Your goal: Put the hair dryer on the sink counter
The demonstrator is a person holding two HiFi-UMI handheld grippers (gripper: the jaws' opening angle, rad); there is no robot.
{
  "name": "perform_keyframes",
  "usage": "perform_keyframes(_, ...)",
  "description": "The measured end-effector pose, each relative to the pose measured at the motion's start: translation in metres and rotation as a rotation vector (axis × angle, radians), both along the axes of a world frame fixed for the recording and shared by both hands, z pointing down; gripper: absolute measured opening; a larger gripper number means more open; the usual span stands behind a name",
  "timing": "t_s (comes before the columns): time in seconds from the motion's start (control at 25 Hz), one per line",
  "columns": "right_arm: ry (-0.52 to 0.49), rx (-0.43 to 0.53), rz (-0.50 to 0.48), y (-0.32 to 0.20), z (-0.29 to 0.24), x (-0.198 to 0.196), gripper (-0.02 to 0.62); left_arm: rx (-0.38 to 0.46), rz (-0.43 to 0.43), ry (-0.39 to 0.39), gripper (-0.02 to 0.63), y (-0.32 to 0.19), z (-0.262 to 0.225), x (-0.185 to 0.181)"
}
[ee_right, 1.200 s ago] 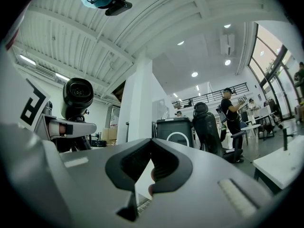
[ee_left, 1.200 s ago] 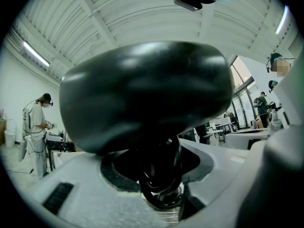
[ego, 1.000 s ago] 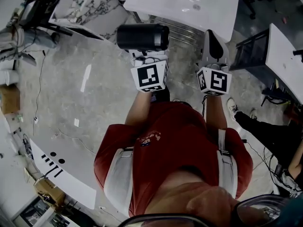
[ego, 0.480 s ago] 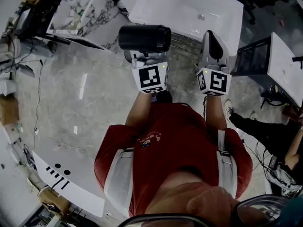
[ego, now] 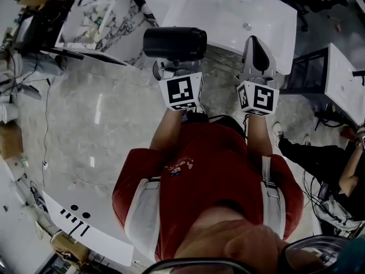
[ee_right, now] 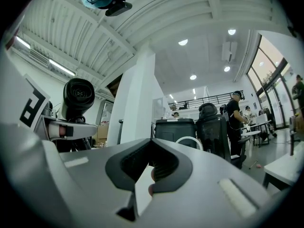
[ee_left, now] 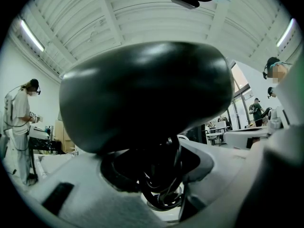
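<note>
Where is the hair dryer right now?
In the head view it is at top centre: the hair dryer is held in the left gripper, by the sink counter's near edge, with the right gripper to its right.

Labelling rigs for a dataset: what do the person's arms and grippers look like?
The left gripper and right gripper: pale grey bodies, dark inside, each with a white cube bearing black square markers. The person wears a red short-sleeved shirt and pale shoulder straps.
</note>
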State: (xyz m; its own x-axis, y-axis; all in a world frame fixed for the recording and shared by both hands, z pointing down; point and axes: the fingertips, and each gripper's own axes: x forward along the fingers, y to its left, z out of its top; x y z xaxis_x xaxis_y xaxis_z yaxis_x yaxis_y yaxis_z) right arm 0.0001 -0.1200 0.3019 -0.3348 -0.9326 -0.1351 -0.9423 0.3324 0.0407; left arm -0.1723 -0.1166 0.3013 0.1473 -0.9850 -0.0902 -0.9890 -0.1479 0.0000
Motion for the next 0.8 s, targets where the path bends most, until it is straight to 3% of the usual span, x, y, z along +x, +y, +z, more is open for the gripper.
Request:
perform_keyframes(0.32,0.002,-0.006,0.006,-0.015,0.011,-0.009,0.000,0.006,0.015,-0.005,0.198,-0.017,0.005,-0.007)
perform_keyframes(0.8,-0.031,-0.007,0.012,-0.084,0.024,0.019,0.000,0.025,0.011,-0.045,0.198,-0.082,0.003,0.016)
